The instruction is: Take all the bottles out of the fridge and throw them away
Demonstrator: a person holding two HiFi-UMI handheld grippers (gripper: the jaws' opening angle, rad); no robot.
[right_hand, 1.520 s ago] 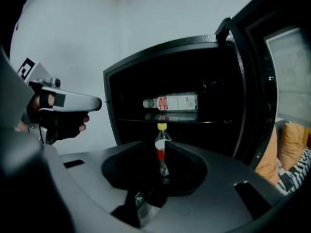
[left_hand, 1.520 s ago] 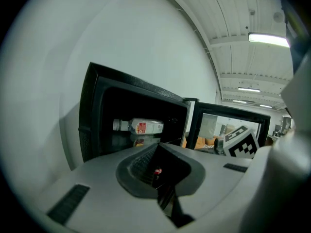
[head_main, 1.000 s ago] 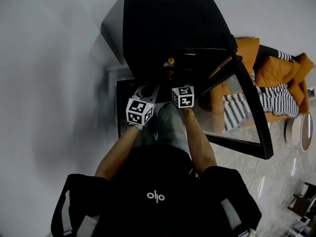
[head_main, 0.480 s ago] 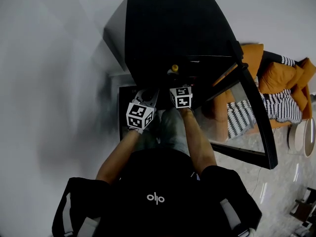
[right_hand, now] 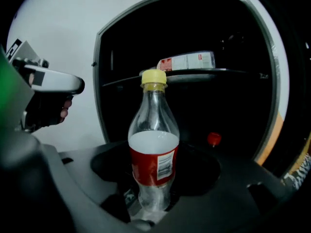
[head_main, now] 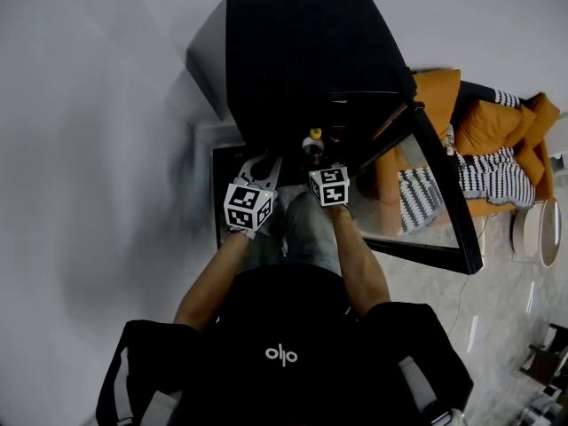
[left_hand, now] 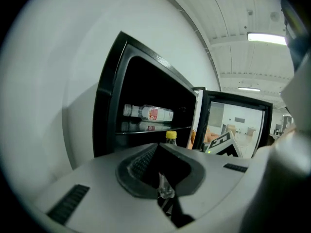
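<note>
R tongs (head_main: 319,161) at yellow-cap bottle (head_main: 314,137), fridge (head_main: 302,51) open.

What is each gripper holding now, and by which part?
The right gripper holds the bottle by its lower body, below the red label; its jaws have just been closing on it. The left gripper is shut and empty.

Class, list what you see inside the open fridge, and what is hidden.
On the upper shelf lies a clear bottle with a red-and-white label. Lower down a red cap shows; its bottle is lost in the dark. The yellow-capped bottle in front covers the middle.
</note>
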